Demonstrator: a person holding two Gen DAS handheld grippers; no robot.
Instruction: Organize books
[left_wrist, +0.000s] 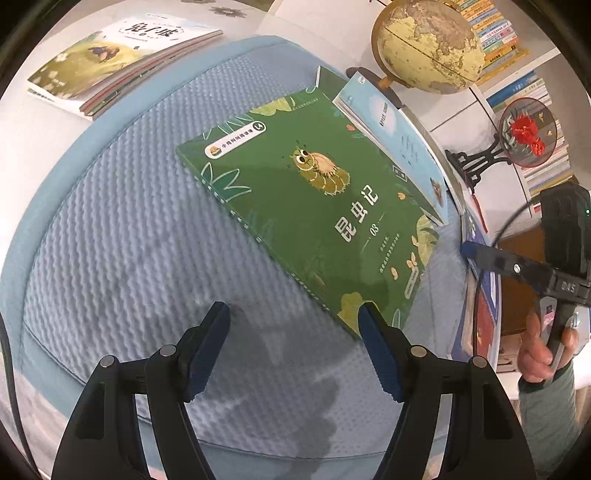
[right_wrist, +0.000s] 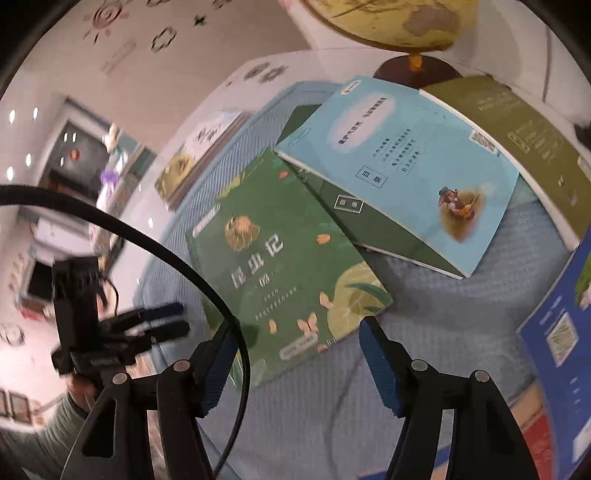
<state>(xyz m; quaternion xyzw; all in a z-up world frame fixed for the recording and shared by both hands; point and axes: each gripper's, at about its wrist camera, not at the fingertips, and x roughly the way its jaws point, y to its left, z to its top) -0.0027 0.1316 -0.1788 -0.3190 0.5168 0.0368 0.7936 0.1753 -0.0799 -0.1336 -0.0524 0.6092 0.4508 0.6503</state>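
A green book (left_wrist: 306, 206) with an insect on its cover lies flat on a blue quilted cushion (left_wrist: 129, 240). A light blue book (left_wrist: 399, 144) overlaps its far corner. My left gripper (left_wrist: 295, 314) hovers open over the cushion, its right finger above the green book's near corner. From the right edge my right gripper (left_wrist: 480, 256) reaches in, held by a hand (left_wrist: 543, 343). In the right wrist view my right gripper (right_wrist: 299, 328) stands open over the near edge of the green book (right_wrist: 280, 266), with nothing pressed between its pads. The left gripper (right_wrist: 183, 318) is at the left.
A book stack (left_wrist: 122, 62) lies beyond the cushion. A globe (left_wrist: 428, 44) stands behind the books, shelves of books beyond it. A dark green book (right_wrist: 369, 221), an olive book (right_wrist: 517, 129) and a blue book (right_wrist: 554, 314) lie around. A black cable (right_wrist: 184, 258) loops across.
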